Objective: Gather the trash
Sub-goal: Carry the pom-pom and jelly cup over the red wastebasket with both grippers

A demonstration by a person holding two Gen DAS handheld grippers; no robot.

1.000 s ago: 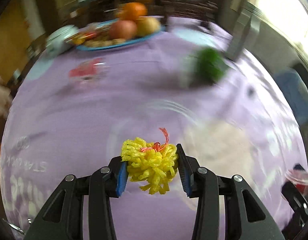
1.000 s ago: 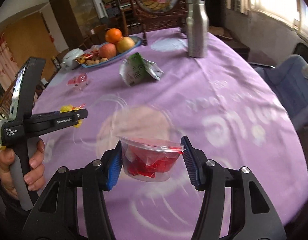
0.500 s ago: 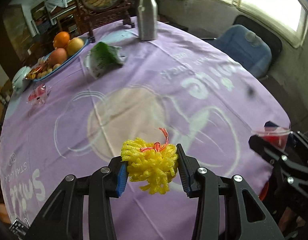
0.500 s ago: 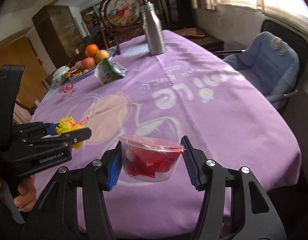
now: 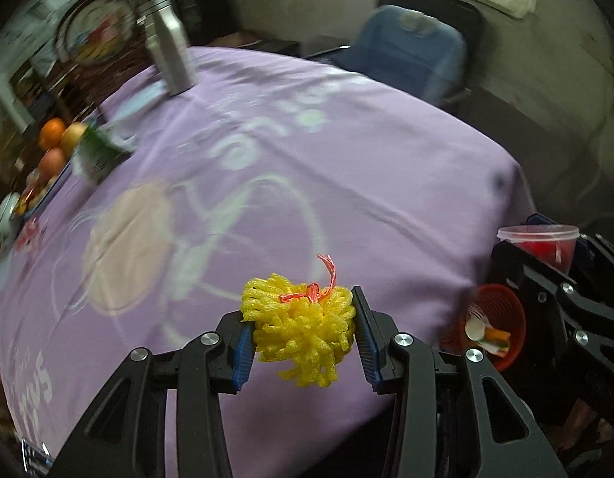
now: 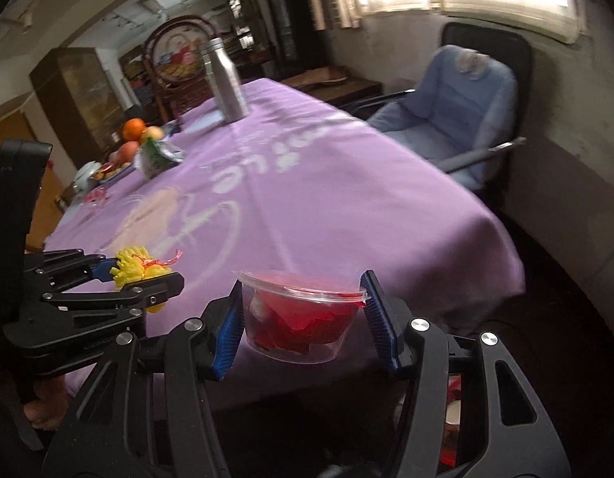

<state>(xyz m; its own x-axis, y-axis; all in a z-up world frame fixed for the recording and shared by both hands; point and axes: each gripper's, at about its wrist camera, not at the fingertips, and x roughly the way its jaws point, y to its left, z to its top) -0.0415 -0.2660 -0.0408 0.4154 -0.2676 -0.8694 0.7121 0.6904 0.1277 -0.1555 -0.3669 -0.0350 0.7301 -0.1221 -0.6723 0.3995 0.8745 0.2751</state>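
Observation:
My left gripper [image 5: 303, 338] is shut on a yellow foam fruit net [image 5: 303, 328] tied with a red string, held over the near edge of the purple tablecloth [image 5: 307, 167]. My right gripper [image 6: 303, 318] is shut on a clear plastic cup [image 6: 299, 318] holding red wrapper scraps; the same cup [image 5: 540, 245] shows at the right of the left wrist view. An orange waste bin [image 5: 492, 326] with scraps inside stands on the floor below the table's corner, just right of the left gripper. In the right wrist view the foam net [image 6: 137, 269] sits at the left.
A green crumpled packet [image 6: 157, 157], a small red wrapper [image 6: 95, 197] and a fruit plate [image 6: 119, 163] lie at the table's far side. A steel bottle [image 6: 227, 81] stands further back. A blue chair [image 6: 462, 119] is at the table's right, under the window.
Both grippers have swung to the right along the table to its near right corner, each keeping its load. The orange bin has come into the left wrist view.

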